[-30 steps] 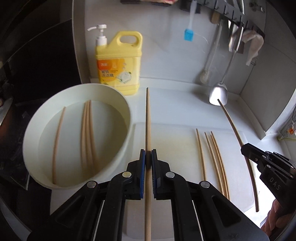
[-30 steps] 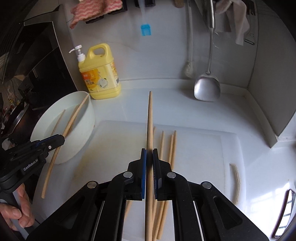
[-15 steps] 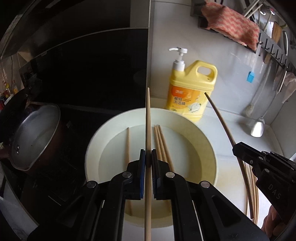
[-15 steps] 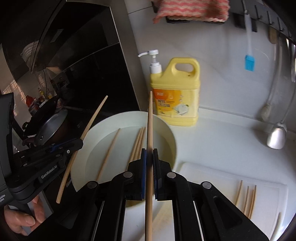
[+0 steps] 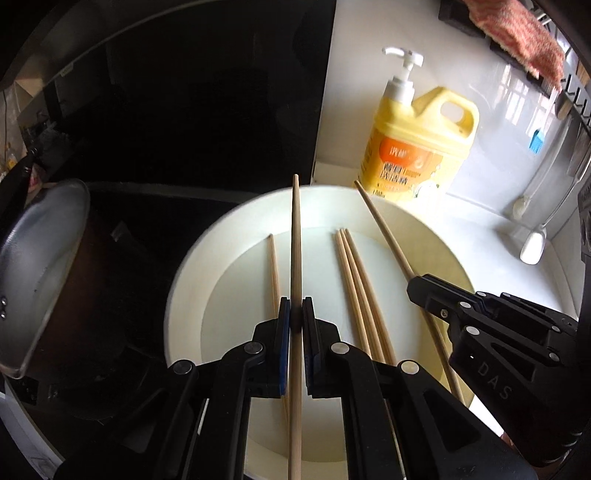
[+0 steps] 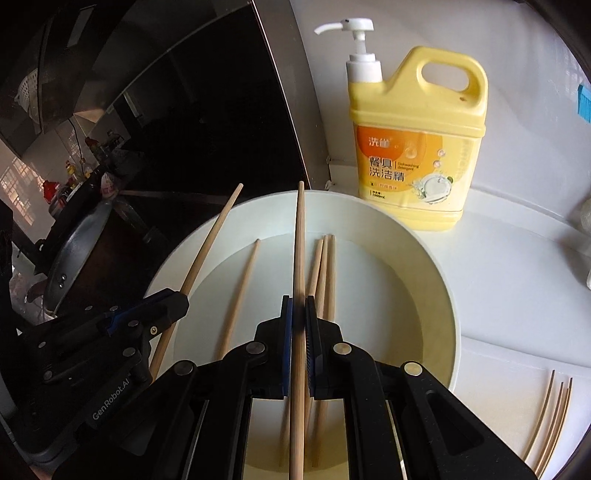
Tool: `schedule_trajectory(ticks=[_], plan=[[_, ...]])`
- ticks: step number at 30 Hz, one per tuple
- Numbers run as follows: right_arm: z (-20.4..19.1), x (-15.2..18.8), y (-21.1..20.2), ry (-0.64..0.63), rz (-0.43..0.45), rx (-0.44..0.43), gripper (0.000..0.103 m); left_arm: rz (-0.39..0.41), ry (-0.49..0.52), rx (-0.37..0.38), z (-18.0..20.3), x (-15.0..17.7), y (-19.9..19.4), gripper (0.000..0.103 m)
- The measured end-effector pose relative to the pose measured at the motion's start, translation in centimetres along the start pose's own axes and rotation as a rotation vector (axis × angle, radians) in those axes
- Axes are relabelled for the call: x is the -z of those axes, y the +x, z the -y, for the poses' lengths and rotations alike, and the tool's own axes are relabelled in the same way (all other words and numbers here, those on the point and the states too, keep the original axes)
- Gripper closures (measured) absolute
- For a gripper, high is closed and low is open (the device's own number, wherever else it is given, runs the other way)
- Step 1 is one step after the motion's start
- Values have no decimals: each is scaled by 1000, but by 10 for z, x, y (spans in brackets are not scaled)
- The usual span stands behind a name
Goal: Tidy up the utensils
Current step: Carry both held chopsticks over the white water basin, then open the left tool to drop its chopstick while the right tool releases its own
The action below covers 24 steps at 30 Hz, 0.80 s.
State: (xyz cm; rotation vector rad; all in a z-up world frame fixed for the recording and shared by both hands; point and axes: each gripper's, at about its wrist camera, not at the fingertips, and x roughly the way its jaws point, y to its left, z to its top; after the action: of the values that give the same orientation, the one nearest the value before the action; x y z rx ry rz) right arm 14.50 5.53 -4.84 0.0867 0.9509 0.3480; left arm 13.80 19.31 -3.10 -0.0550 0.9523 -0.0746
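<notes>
A round cream basin [image 5: 192,280] [image 6: 436,280] holds several wooden chopsticks [image 5: 354,280] [image 6: 323,273] lying flat. My left gripper [image 5: 294,317] is shut on a chopstick [image 5: 295,240] and holds it above the basin's left part. My right gripper [image 6: 298,314] is shut on another chopstick [image 6: 300,240] above the basin's middle. Each gripper shows in the other's view, the right gripper [image 5: 412,286] on the right, the left gripper [image 6: 181,301] on the left. Three chopsticks [image 6: 550,417] lie on the white board at the right.
A yellow detergent bottle [image 5: 417,155] [image 6: 413,147] stands just behind the basin. A metal pot [image 5: 40,266] sits on the dark stove at the left. A ladle [image 5: 533,243], a blue brush and a pink cloth [image 5: 517,33] hang on the back wall.
Both grippers have swung left from the white board to over the basin and moved closer to it, each still holding its chopstick.
</notes>
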Motion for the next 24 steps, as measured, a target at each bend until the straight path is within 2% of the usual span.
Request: schedule_trajectory(ticks=[5, 10, 21, 23, 24], plan=[[-1, 2, 17, 8, -46, 16, 97, -51, 3, 14, -1, 1, 24, 96], [-2, 4, 26, 3, -68, 26, 97, -66, -2, 15, -2, 1, 36, 96], [0, 7, 30, 11, -84, 51, 96, -93, -15, -17, -9, 7, 44, 95], [2, 7, 27, 19, -80, 52, 92, -105, -25, -23, -12, 8, 44, 90], [3, 7, 24, 19, -71, 58, 90, -109, -33, -30, -14, 9, 43, 79]])
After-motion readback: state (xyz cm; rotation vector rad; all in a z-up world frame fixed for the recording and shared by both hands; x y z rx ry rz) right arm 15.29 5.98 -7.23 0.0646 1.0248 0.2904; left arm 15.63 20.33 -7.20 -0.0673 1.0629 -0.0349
